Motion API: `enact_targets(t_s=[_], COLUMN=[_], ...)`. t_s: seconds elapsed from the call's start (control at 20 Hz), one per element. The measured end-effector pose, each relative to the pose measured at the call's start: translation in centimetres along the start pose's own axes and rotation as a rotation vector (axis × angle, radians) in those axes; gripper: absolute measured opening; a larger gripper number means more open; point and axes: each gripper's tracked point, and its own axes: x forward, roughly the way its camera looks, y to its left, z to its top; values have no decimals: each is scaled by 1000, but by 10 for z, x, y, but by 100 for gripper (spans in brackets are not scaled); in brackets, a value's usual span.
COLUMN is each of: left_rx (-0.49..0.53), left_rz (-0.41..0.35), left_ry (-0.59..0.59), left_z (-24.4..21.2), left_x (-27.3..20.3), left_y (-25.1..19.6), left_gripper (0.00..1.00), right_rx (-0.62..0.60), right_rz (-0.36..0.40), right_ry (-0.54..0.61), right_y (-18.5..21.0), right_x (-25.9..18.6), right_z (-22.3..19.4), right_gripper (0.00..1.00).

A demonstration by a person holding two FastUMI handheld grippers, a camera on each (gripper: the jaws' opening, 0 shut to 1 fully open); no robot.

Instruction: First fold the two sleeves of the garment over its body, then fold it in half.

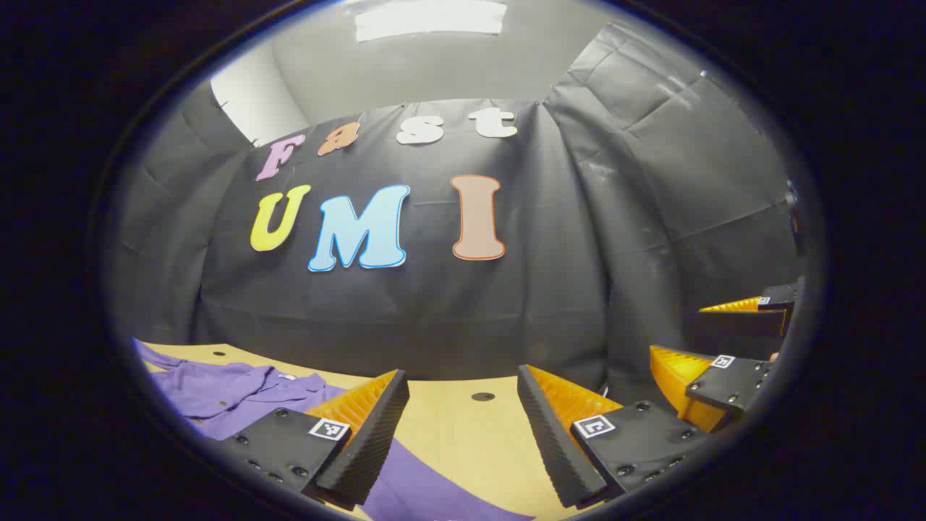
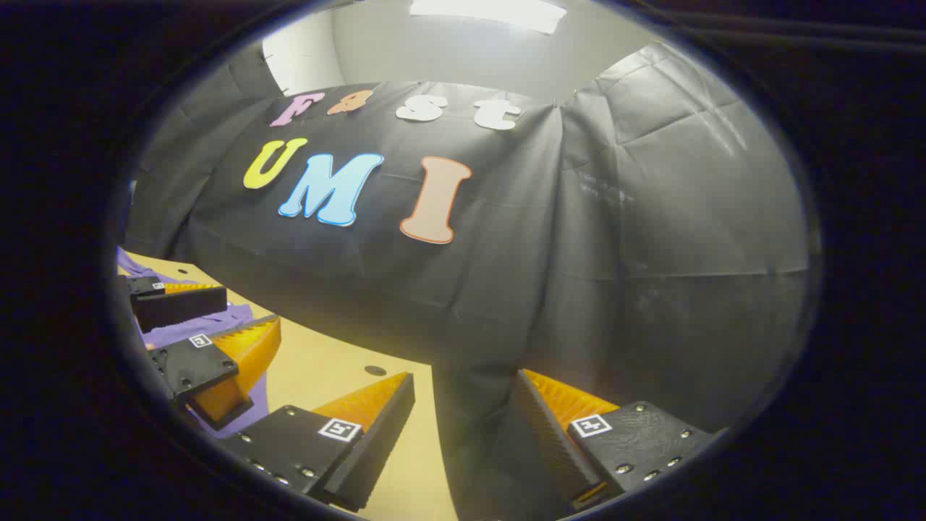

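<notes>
One purple garment point(image 1: 239, 394) lies lower left on the bench point(image 1: 456, 427), both hand-held grippers, left point(image 1: 463, 434) and right point(image 2: 463, 441), released.

In the left gripper view, the desk point(image 1: 463, 427) spreads across the bottom with the booth wall point(image 1: 434, 318) standing behind it. The garment point(image 1: 231, 391) lies on the desk at about 8 o'clock, one part running under the left gripper point(image 1: 463, 427) toward 6 o'clock. The right gripper point(image 1: 731, 347) sits at 4 o'clock, beside the left one. A small hole point(image 1: 482, 396) in the desk lies ahead, between the left gripper's fingers. In the right gripper view, the right gripper point(image 2: 463, 434) hangs over the desk's far edge at 6 o'clock, the left gripper at 8 o'clock above the garment.
</notes>
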Motion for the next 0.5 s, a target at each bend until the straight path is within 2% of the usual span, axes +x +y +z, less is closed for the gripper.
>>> enact_targets(t_s=[0.15, 0.35, 0.4, 0.5], left_rx=[-23, -26, -10, 11], left_rz=[-79, -177, -188, -168], left_ry=[-2, 4, 12, 35], left_z=[30, 71, 81, 101], left_x=[-44, -89, -99, -111], left_y=[55, 174, 209, 284], left_gripper=[95, 96, 98, 94], right_rx=[14, -53, -45, -14], right_rz=[-80, -184, -172, -121], right_ry=[55, 29, 32, 38], right_y=[35, 113, 143, 207], right_x=[-43, -85, -91, -101], right_z=[34, 99, 113, 137], right_gripper=[90, 87, 89, 89])
